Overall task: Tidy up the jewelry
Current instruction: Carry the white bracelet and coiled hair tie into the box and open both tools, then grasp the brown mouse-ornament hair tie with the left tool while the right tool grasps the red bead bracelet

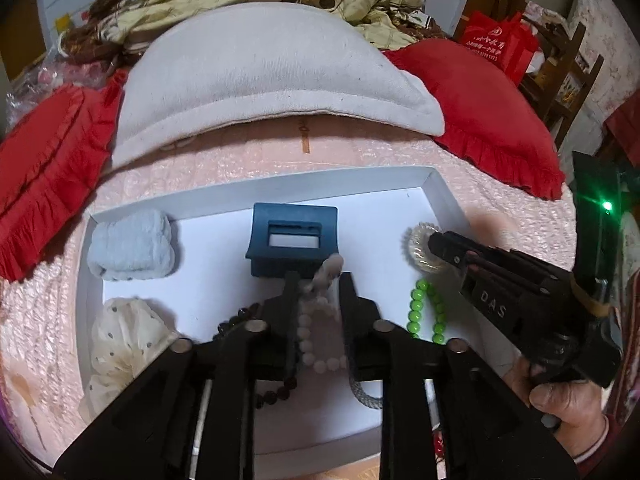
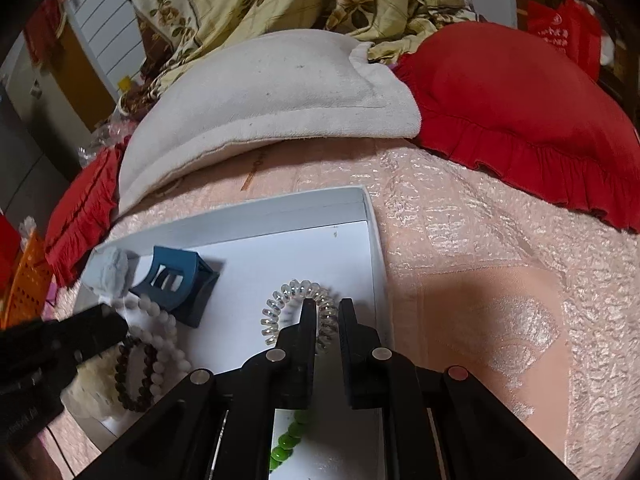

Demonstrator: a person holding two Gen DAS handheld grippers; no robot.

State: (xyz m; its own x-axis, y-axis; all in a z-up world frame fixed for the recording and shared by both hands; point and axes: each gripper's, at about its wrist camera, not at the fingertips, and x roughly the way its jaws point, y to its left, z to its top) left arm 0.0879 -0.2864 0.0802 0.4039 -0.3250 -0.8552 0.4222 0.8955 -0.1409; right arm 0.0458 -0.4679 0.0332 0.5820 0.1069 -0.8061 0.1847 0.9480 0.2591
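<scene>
Right gripper nearly shut, clamped on near rim of clear coil hair tie at right of white tray. Left gripper slightly apart, pale bead bracelet between jaws, mid-tray.

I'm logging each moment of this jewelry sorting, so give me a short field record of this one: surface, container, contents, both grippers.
surface: pink quilted bedspread
container: shallow white cardboard tray
contents: dark blue plastic claw clip, light blue fluffy scrunchie, cream dotted fabric scrunchie, green bead bracelet, dark brown bead bracelet
left gripper: pale pink bead bracelet between its fingers, grip unclear
right gripper: shut on clear spiral hair tie, low over the tray
</scene>
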